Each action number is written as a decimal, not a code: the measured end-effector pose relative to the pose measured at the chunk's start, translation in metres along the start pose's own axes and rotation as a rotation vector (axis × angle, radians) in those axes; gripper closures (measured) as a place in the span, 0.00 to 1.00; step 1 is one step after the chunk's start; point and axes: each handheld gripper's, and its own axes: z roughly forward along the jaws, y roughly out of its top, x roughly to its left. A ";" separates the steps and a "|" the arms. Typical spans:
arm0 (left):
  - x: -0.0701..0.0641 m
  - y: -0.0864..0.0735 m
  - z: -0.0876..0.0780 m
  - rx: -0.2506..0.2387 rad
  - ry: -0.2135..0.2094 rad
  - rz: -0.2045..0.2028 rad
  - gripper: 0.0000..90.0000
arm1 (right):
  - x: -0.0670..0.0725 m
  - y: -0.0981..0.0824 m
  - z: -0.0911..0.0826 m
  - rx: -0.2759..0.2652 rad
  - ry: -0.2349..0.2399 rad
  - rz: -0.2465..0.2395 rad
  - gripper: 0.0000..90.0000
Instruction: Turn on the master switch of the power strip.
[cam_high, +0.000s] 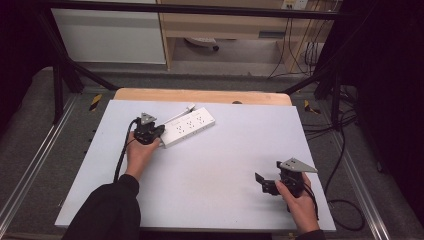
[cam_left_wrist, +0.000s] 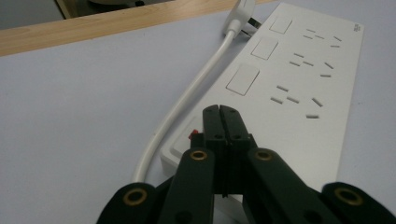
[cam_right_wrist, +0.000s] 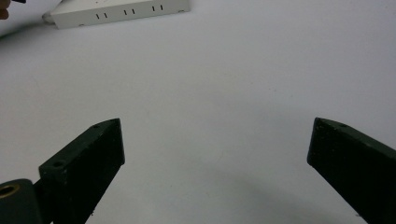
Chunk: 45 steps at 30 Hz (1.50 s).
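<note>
Clenched black jaws of the left gripper (cam_left_wrist: 219, 112) are pressing tip-first onto the near end of the white power strip (cam_left_wrist: 299, 88), likely working its red switch. Strip is lying upper-centre on the table (cam_high: 210, 165); the right gripper (cam_high: 267, 181) is waiting released, lower right.

floor: grey carpet (cam_high: 30, 125) | bg: wood shelf unit (cam_high: 240, 25), white cabinet (cam_high: 110, 35) | dark sides

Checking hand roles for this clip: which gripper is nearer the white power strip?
Left. The left gripper, jaws shut, sits at the near end of the power strip; the right gripper, jaws open, rests far off across the table.
</note>
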 end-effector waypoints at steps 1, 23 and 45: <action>0.000 0.000 0.000 -0.001 0.000 0.000 1.00 | 0.000 0.000 0.000 0.001 0.001 0.001 0.05; 0.000 -0.002 -0.001 -0.020 -0.003 -0.003 1.00 | 0.000 0.000 0.000 0.001 0.001 0.004 0.05; 0.001 -0.002 -0.002 -0.028 -0.024 -0.031 1.00 | 0.000 0.000 0.000 0.002 0.002 0.005 0.05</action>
